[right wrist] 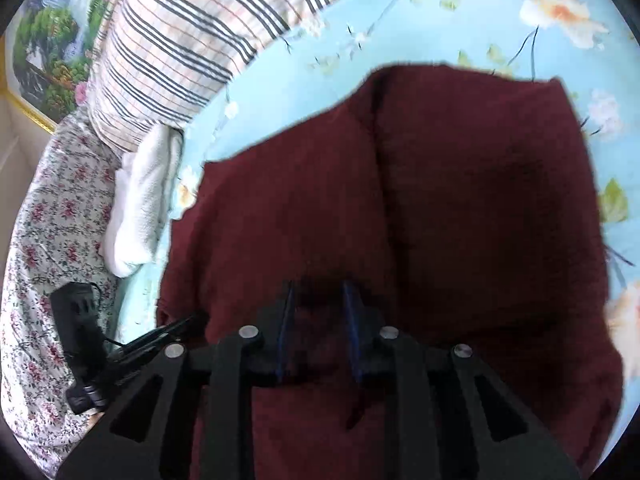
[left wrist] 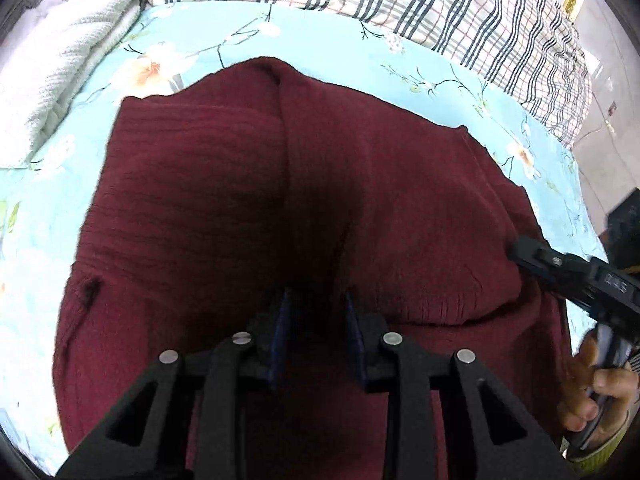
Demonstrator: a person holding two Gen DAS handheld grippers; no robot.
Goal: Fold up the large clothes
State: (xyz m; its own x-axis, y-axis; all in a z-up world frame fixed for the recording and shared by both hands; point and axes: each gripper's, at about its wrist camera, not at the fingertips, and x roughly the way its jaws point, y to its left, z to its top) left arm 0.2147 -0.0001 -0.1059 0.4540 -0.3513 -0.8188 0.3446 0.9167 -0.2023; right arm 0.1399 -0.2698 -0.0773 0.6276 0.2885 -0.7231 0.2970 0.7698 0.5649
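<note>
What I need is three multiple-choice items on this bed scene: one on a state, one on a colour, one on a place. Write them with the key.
1. The left gripper over the maroon garment is:
A. shut on a towel
B. open
C. out of view

2. The bedsheet under the garment is:
A. light blue with flowers
B. plain grey
C. yellow

3. The white towel lies:
A. on the garment
B. between the gripper's fingers
C. on the sheet beside the plaid quilt

Key: B, its fingers stand apart with a gap; A, blue floral cloth shows all round the garment; C, it sits at the far corner, clear of the garment.
</note>
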